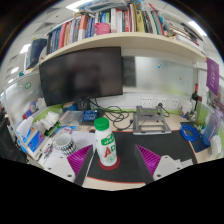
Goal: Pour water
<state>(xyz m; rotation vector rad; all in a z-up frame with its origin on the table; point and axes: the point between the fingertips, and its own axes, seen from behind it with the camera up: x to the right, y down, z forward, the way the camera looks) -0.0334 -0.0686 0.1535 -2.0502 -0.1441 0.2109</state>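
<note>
A white plastic bottle [105,142] with a green label and red lettering stands upright on a dark mat [113,168] on the desk, its base on a red ring. It stands between my two fingers, with a wide gap at each side. My gripper [112,160] is open; its magenta pads [79,160] show left and right of the bottle, and neither touches it. I see no cup or other vessel near the bottle.
Behind the bottle are a dark monitor [82,76], cables, a grey metal stand [150,121] and a blue bowl [190,133]. Boxes and packets [40,130] crowd the left of the desk. A bookshelf [110,22] runs above.
</note>
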